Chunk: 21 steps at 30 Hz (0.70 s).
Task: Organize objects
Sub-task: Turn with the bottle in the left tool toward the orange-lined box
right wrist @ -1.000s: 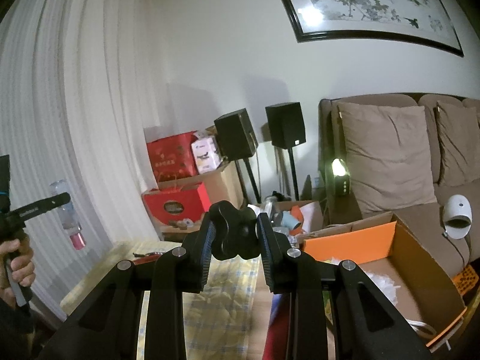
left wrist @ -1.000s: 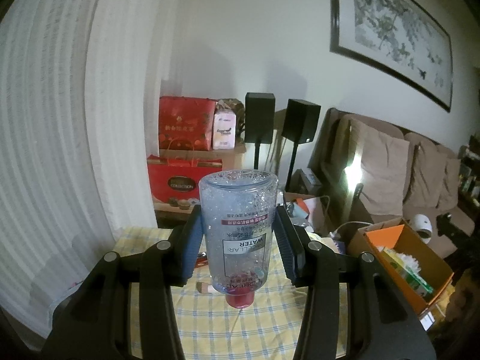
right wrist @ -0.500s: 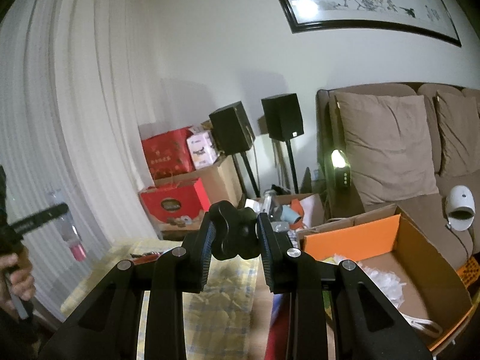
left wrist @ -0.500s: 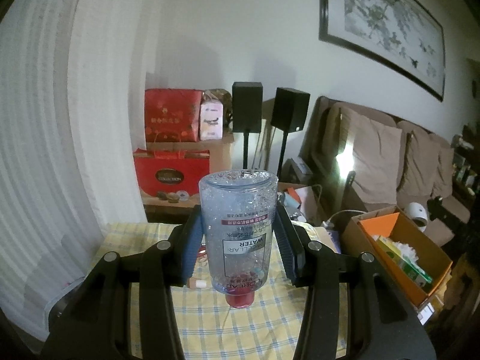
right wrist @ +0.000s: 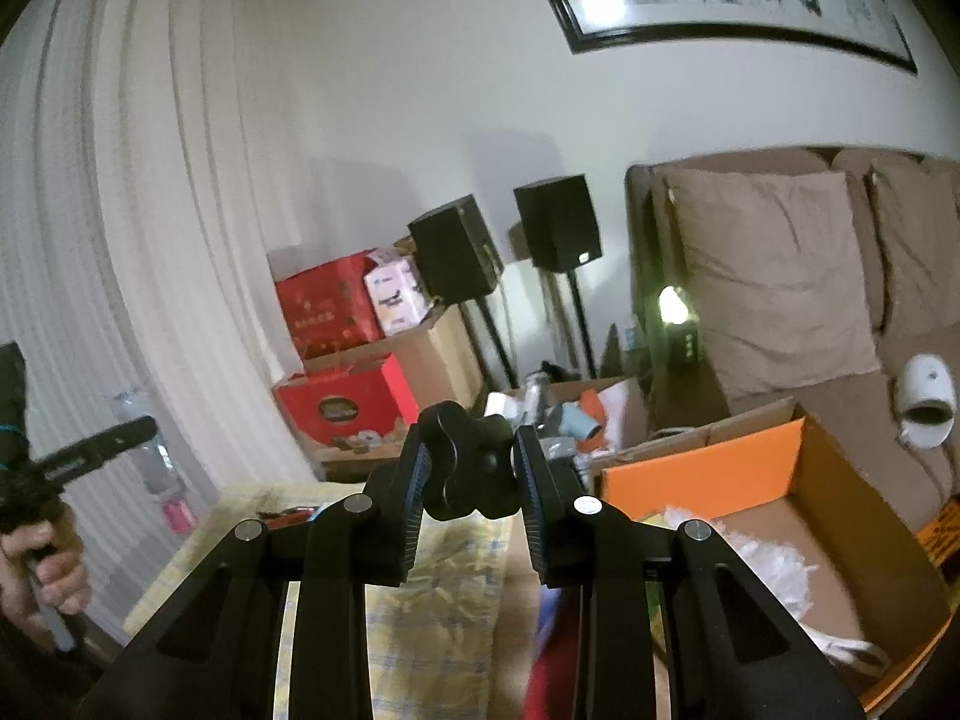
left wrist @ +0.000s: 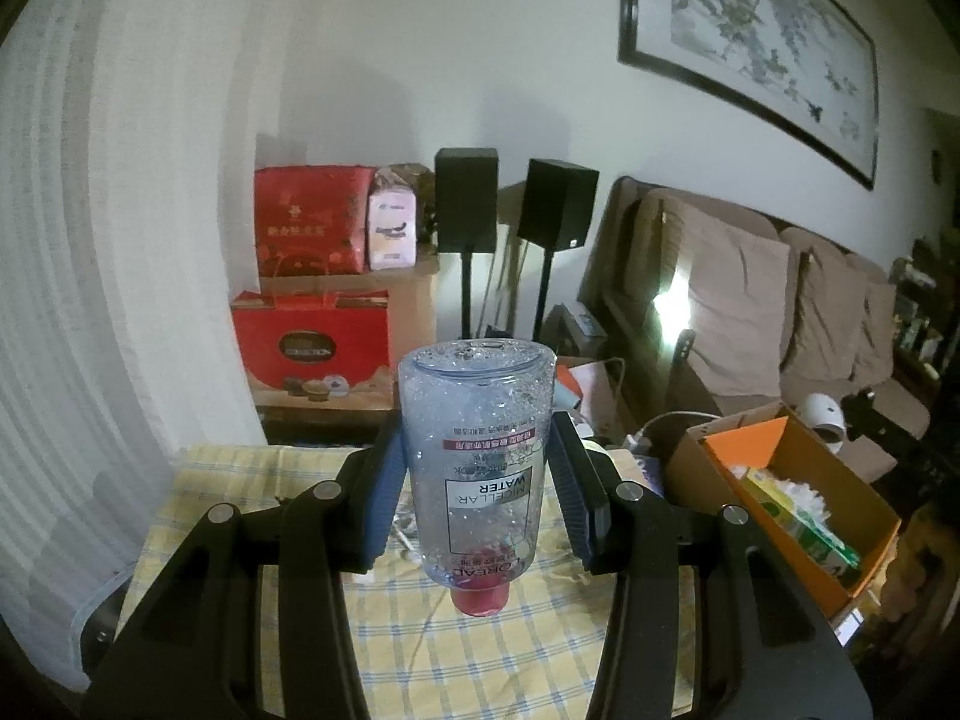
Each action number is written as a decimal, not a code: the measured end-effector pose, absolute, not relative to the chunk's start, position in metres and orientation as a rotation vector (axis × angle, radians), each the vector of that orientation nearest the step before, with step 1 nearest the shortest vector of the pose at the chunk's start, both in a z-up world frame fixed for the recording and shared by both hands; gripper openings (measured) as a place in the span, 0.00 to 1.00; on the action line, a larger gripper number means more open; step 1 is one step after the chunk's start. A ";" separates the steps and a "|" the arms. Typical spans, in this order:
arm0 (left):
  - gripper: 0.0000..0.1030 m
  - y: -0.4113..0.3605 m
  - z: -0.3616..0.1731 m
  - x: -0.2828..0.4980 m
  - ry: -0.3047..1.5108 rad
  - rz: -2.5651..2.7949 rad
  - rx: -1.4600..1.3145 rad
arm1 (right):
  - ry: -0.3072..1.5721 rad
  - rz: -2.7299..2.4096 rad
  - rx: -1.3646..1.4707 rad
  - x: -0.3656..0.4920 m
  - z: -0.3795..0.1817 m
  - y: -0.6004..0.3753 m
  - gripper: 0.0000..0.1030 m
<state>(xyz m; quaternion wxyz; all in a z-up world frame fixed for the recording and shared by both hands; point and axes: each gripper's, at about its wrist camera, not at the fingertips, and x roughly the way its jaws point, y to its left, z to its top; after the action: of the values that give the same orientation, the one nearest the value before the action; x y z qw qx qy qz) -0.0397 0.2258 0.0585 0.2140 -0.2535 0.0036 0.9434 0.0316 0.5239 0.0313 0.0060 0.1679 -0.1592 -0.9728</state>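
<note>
On the clear plastic bottle with a red cap [left wrist: 477, 468], held cap-down at centre frame, the white label reads upside down "MICELLAR WATER", with "L'OREAL" just above the cap. Left of it, the red gift box [left wrist: 312, 354] bears a dark oval badge reading "COLLECTION".

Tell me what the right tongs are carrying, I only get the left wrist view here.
Observer: The right tongs are shut on a black knob with rounded lobes.
Operator: Can you see my bottle from that side?
Observer: Yes, the bottle shows side-on at the left edge, in front of the curtain, red cap down.
Operator: Anything of the person holding it?
Observer: A hand is curled round the handle of the left tongs, low on the left edge.
Operator: Where is the cardboard box from the right tongs?
Observer: The cardboard box lies just ahead and to their right, its orange flap facing them.
</note>
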 end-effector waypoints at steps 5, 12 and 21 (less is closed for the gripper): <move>0.42 0.236 0.055 -0.044 -0.010 2.593 -0.718 | -0.474 -3.051 0.555 0.028 0.028 0.522 0.27; 0.42 0.252 0.051 -0.045 0.092 2.582 -0.723 | -0.490 -3.032 0.588 0.025 0.024 0.527 0.27; 0.42 0.267 0.043 -0.050 0.079 2.561 -0.743 | -0.501 -3.051 0.648 0.020 0.014 0.537 0.27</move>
<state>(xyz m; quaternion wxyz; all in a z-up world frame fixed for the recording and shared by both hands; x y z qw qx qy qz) -0.0498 0.2672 0.0434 0.2349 -0.2708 0.0289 0.9331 0.0200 0.5365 0.0136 -0.0090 0.2052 -0.1585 -0.9657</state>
